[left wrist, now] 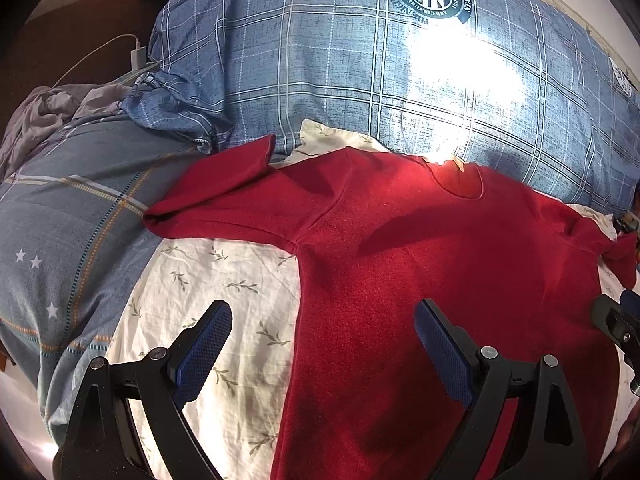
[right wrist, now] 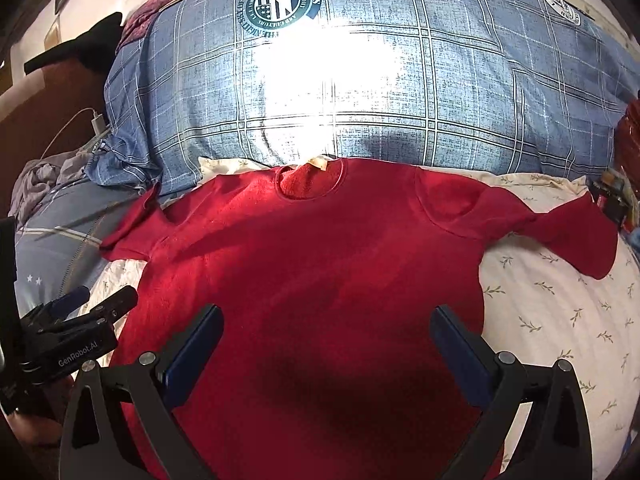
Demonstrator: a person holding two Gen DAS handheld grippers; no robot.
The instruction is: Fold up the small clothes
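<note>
A small red long-sleeved top (left wrist: 420, 264) lies flat on a cream leaf-print sheet (left wrist: 224, 280), neck toward the pillow, sleeves spread to both sides. In the right wrist view the top (right wrist: 312, 264) fills the middle, with its neck opening (right wrist: 308, 182) at the far end. My left gripper (left wrist: 324, 344) is open and empty, above the top's left side edge near the hem. My right gripper (right wrist: 326, 340) is open and empty, above the top's lower body. The left gripper also shows in the right wrist view (right wrist: 96, 304) at the left edge.
A big blue plaid pillow (left wrist: 360, 72) lies behind the top. A blue-grey striped quilt (left wrist: 72, 240) is bunched at the left. A white charger with its cable (left wrist: 138, 56) lies at far left. Small dark objects (right wrist: 612, 200) sit by the right sleeve end.
</note>
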